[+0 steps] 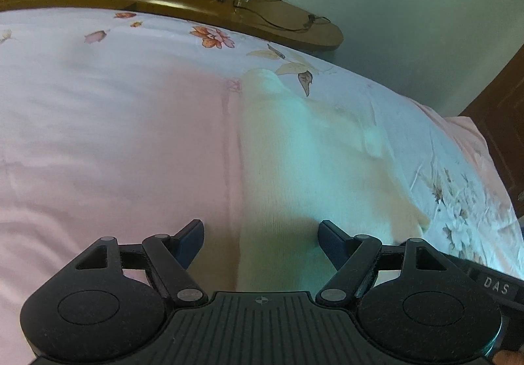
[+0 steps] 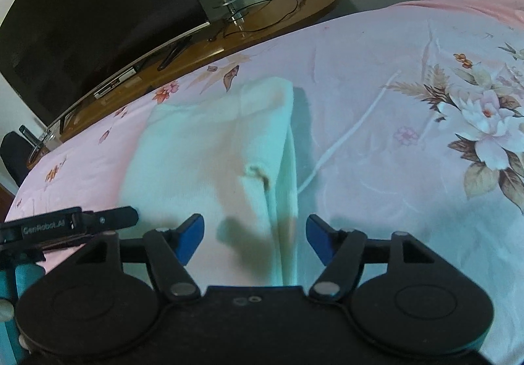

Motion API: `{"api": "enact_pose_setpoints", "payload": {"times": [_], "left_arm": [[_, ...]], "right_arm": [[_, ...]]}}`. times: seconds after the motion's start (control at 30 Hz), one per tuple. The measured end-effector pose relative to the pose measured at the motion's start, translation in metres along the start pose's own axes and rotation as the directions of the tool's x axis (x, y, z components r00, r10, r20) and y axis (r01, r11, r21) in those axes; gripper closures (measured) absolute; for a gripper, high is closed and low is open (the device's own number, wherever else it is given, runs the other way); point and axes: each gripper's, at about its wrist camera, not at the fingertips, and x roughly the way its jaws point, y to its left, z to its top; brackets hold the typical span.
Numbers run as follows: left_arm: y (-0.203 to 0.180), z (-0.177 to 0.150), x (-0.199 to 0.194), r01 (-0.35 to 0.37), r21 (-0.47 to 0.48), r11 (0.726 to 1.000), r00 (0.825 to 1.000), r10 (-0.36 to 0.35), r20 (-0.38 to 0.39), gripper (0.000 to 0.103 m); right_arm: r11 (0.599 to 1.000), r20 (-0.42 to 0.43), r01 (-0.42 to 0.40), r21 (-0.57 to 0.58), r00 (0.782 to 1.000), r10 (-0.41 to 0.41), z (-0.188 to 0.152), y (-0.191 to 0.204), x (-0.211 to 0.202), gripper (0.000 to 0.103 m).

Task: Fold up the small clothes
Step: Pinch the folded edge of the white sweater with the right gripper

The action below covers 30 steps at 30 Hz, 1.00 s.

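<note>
Two labels can be read: "DAS" (image 1: pixel 496 287) on the right hand-held gripper's body, seen from the left wrist, and "GenRobot.AI" (image 2: pixel 42 222) on the left one, seen from the right wrist. A pale cream garment (image 2: pixel 203 155) lies partly folded on a pink floral bedsheet (image 2: pixel 393 103), beside a wooden shelf (image 2: pixel 268 14) carrying a television (image 2: pixel 82 21). Left hand-held gripper (image 1: pixel 261 242) and right hand-held gripper (image 2: pixel 254 239) both gape over the garment, grasping nothing.

Cream garment (image 2: pixel 203 152), pink floral bedsheet (image 2: pixel 393 70)
</note>
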Motion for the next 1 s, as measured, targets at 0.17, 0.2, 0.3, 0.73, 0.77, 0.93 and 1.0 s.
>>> {"api": "enact_pose_setpoints", "payload": {"times": [0.17,0.2,0.3,0.73,0.77,0.93,1.0], "left_arm": [[0.008,0.003,0.018,0.065,-0.078,0.995,0.997,-0.068,-0.036,0.027],[0.01,0.004,0.021,0.077,-0.095,0.993,0.996,-0.08,-0.032,0.027],[0.008,0.005,0.025,0.098,-0.101,0.99,0.995,-0.101,-0.026,0.027],[-0.006,0.009,0.035,0.094,-0.037,0.995,0.995,-0.094,-0.011,0.027],[-0.006,0.01,0.036,0.096,-0.042,0.995,0.995,-0.096,-0.009,0.027],[-0.008,0.006,0.036,0.117,-0.058,0.991,0.993,-0.118,-0.001,0.027],[-0.005,0.006,0.036,0.131,-0.074,0.989,0.991,-0.131,0.003,0.034]], "right_arm": [[1.0,-0.014,-0.019,0.02,1.0,0.02,0.013,-0.002,0.019,0.034],[0.999,-0.015,-0.027,0.026,1.0,0.027,0.015,-0.003,0.022,0.034],[0.998,-0.019,-0.046,0.046,0.999,0.047,0.019,-0.007,0.031,0.034],[0.994,-0.033,-0.1,0.039,0.994,0.101,0.024,-0.01,0.04,0.058],[0.994,-0.04,-0.102,0.031,0.994,0.103,0.025,-0.01,0.04,0.054],[0.992,-0.042,-0.117,0.047,0.992,0.119,0.024,-0.01,0.046,0.05],[0.989,-0.036,-0.133,0.067,0.99,0.136,0.024,-0.014,0.049,0.051]]}}
